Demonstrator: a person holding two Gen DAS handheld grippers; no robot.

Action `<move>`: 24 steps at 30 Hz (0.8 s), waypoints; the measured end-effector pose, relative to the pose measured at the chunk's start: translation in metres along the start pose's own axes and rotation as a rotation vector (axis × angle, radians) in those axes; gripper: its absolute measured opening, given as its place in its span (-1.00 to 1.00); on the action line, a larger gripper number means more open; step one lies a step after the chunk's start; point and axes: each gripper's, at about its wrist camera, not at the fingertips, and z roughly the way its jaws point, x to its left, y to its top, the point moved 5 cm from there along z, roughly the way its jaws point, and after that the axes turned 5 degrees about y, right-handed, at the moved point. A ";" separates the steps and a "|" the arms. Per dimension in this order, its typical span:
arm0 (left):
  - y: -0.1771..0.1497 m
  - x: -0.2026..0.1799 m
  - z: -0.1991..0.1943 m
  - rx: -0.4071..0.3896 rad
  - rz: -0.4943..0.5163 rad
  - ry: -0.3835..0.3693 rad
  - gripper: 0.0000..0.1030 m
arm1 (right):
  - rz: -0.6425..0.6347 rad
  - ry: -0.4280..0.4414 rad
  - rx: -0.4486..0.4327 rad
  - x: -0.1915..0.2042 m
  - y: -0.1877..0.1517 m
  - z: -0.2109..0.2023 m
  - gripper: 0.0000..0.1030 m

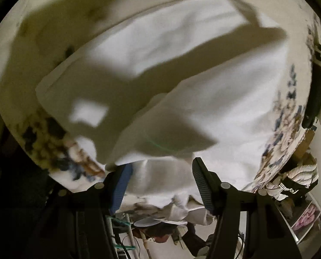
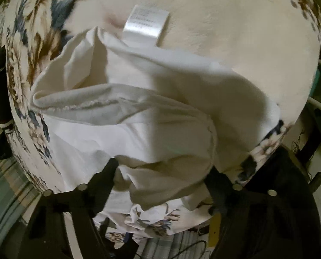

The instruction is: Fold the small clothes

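- White cotton garment (image 1: 182,69) lies spread on a floral-printed sheet (image 1: 289,112), partly folded, one layer lapped over another; hard shadows of both tools fall across it.
- Left tool (image 1: 160,185) points down toward the near edge of the garment, fingers spread wide; cloth bunches in the gap between them, but neither finger is seen pressing it. One finger carries a blue pad (image 1: 120,187), the other a ribbed black pad (image 1: 201,185).
- Right tool (image 2: 162,172) is likewise tilted down over the garment (image 2: 138,112), its two black fingers (image 2: 108,172) set apart with a rumpled fold of white fabric heaped between them. Whether that fold is gripped cannot be told.
- In the right wrist view a stitched hem runs across the middle of the garment, and a white care label (image 2: 146,24) lies flat on the sheet (image 2: 235,26), touching the garment's far edge.
- Beyond the sheet's edge, in the left wrist view, clutter and cables are blurred.
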 end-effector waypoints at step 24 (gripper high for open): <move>-0.003 0.035 -0.050 -0.091 0.164 -0.116 -0.49 | -0.139 0.006 -0.048 0.007 -0.026 -0.034 -0.71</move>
